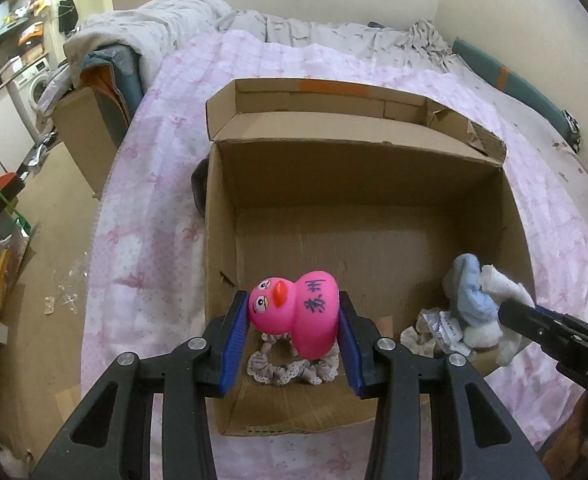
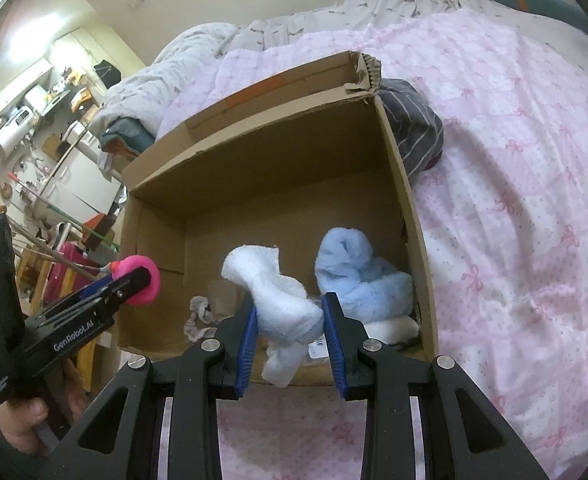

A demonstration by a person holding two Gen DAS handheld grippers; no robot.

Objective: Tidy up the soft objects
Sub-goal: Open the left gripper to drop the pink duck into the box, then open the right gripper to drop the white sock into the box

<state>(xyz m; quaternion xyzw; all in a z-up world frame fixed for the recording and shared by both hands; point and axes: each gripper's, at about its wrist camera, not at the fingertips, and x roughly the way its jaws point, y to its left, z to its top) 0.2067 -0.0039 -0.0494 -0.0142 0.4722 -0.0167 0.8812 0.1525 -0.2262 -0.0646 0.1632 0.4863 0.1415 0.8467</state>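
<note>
Left gripper [image 1: 293, 312] jaws clench a glossy pink duck [image 1: 298, 312] — right gripper [image 2: 290, 316] jaws pinch a fluffy white cloth [image 2: 282, 300].

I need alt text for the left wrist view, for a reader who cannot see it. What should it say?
The left gripper holds a pink rubber duck over the near end of an open cardboard box on a pink bedspread. A lace scrunchie lies in the box below it. At right, the right gripper holds a white cloth above a blue fluffy cloth.
</note>
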